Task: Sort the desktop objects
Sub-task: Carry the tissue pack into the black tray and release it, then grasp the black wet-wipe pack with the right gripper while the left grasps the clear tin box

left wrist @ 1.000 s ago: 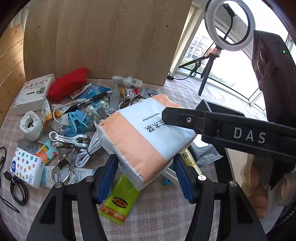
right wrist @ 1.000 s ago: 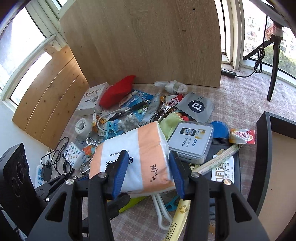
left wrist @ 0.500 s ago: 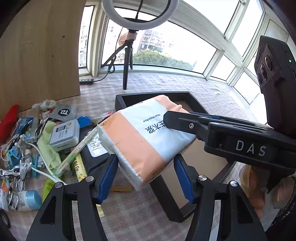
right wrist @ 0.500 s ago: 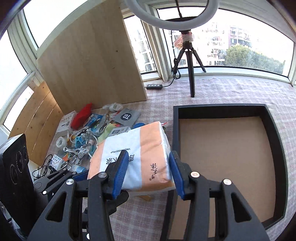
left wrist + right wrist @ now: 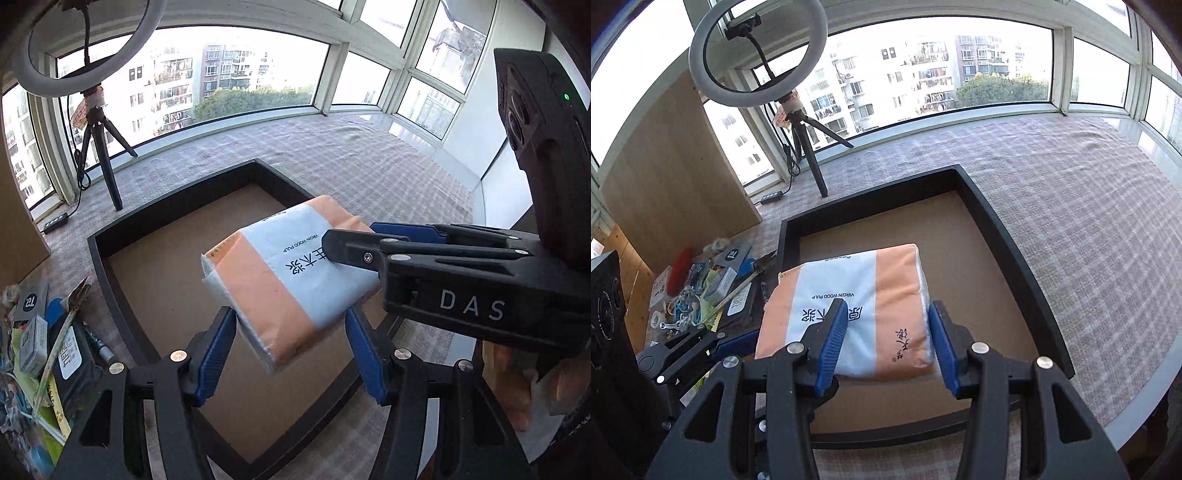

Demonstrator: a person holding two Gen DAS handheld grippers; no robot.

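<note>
both grippers, left point(image 5: 290, 339) and right point(image 5: 888, 341), clamp tissue pack point(image 5: 849, 314) above black tray point(image 5: 1008, 236).

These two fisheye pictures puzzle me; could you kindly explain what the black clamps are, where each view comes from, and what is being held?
Nothing here is a robot arm: a person holds a two-finger gripper in each hand, each carrying a camera looking along its fingers. One view is from the left gripper, the other from the right gripper. Both clamp one orange-and-white tissue pack above an empty black tray on a checked cloth. A clutter pile lies left; a ring light stands behind.
</note>
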